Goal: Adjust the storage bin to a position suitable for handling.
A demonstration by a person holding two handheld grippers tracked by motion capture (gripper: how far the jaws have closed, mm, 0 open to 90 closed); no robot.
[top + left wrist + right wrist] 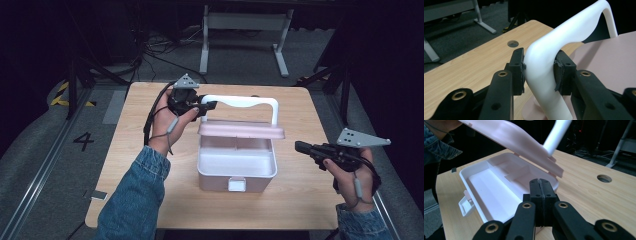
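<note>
From the high view, your left gripper (210,106) is pinching the white handle (250,101) of the pink box (236,167) at its left corner, and the pink lid (241,130) hangs lifted over the open box in the middle of the wooden table (135,150). Your right gripper (300,147) floats off to the right side of the box, apart from it, with nothing in it. The little white latch (236,184) on the front wall hangs loose. In the left gripper view, the two black pads (517,68) squeeze the bend of the handle from both sides, so you have a firm hold there. In the right gripper view, your jaws are pressed flat together with nothing between them, and past them you can see the inside of the box, with its dividing walls and no things in the parts that show. The lid is tilted up above it. So it looks like the unlatching is done and the lid is partway up. I think what is left is to swing the lid all the way back.
</note>
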